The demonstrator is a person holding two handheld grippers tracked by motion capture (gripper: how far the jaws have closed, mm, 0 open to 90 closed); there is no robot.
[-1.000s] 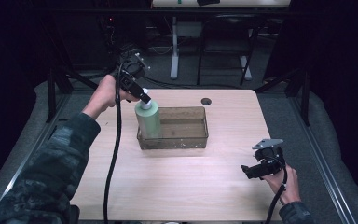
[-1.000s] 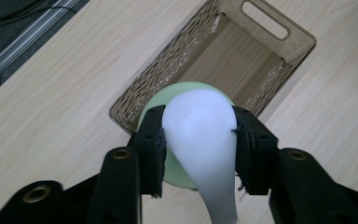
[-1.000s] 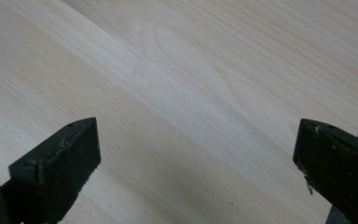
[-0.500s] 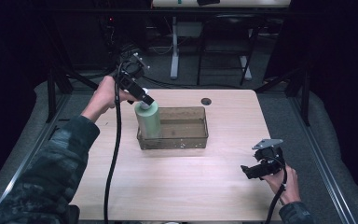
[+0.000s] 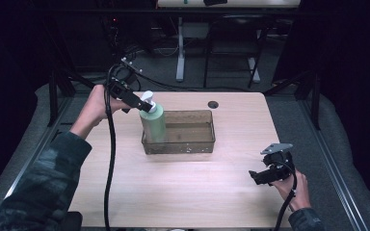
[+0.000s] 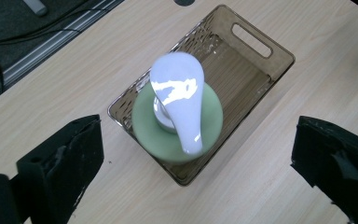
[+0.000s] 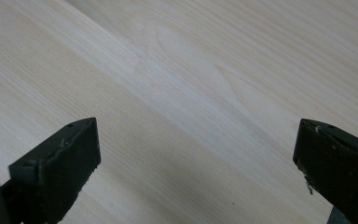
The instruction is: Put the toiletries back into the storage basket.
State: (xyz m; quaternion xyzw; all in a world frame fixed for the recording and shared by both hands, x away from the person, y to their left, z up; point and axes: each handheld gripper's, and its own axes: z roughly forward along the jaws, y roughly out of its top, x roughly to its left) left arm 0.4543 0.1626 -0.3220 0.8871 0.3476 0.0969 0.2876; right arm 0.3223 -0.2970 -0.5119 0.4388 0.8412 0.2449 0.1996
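Just beyond the left hand-held gripper [image 6: 193, 177], whose jaws have just been opening and now stand wide apart with nothing between them, a pale green pump bottle with a white spout [image 6: 177, 119] stands upright in the near-left corner of a clear brown plastic tray [image 5: 207, 144] on the bench [image 5: 183, 192]. The right hand-held gripper [image 5: 257, 177], also spread open, hangs well apart over bare bench.
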